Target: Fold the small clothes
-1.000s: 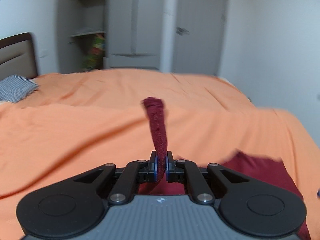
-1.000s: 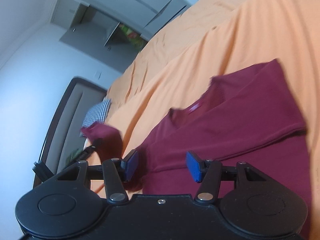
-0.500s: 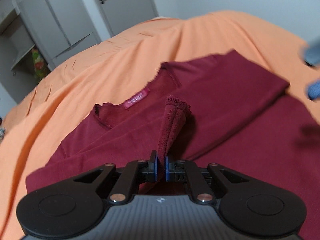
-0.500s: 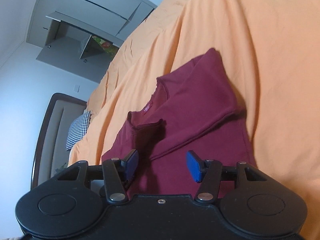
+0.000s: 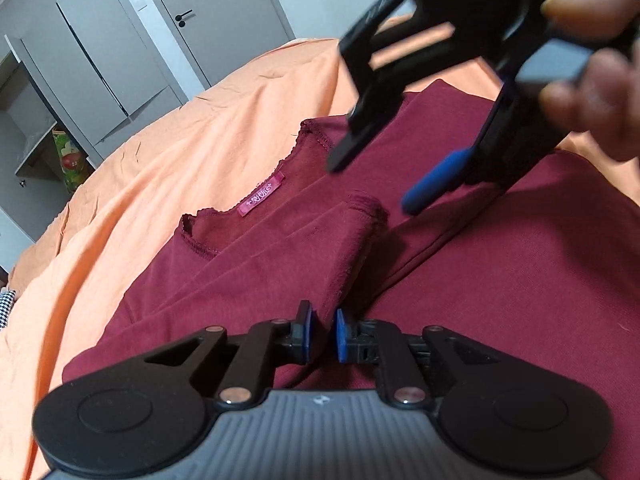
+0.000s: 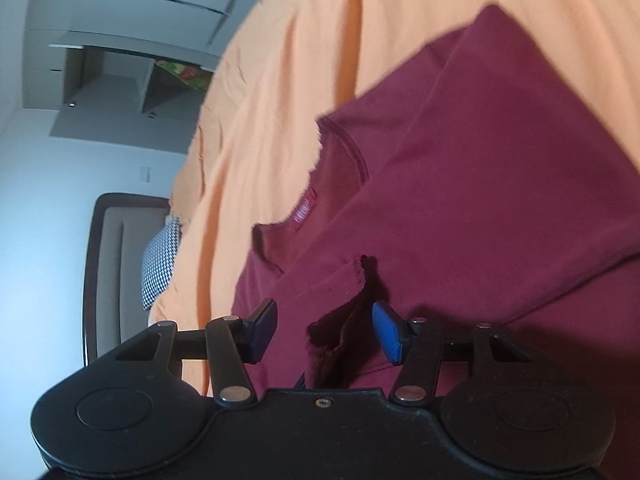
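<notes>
Orange bedsheet [image 5: 208, 128] ahead of both grippers; grey wardrobe [image 5: 120, 60] beyond. Maroon long-sleeved shirt [image 5: 500, 288] beneath. Left gripper [image 5: 322, 334] opening, sleeve cuff [image 5: 360, 216] released; right gripper [image 6: 324, 330] open, empty.

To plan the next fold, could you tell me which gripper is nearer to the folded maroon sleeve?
Left. The left gripper has the maroon sleeve between its opening jaws; the right gripper, open, hovers above the sleeve's cuff end.

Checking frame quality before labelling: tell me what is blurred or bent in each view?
Left wrist view: right claw and hand smear with motion; maroon shirt stays sharp. Right wrist view: orange bedspread edges slightly soft; fisheye bends the wardrobe and headboard.
</notes>
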`<action>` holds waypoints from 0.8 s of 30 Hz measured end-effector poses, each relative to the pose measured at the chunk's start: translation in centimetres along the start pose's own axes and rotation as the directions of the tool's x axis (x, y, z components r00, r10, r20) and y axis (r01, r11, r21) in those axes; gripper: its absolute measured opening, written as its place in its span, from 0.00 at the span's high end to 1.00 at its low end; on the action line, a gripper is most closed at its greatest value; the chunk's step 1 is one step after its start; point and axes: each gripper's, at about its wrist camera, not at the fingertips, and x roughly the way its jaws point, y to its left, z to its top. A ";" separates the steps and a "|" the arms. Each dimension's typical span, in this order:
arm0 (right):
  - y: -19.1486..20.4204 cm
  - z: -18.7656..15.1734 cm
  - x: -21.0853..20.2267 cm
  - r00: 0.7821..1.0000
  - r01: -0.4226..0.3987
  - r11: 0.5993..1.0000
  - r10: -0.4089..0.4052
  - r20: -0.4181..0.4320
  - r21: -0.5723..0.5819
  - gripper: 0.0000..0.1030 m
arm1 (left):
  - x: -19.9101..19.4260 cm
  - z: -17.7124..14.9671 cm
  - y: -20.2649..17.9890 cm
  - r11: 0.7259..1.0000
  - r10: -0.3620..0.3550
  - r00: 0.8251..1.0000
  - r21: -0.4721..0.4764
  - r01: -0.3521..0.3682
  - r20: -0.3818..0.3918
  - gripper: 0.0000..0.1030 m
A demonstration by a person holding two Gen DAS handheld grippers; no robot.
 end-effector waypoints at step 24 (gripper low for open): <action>-2.4 4.3 -6.2 0.961 0.265 0.916 -0.226 0.158 -0.301 0.98 | -0.6 -9.0 24.8 0.613 -0.008 0.996 -0.787 -0.070 -0.094 0.46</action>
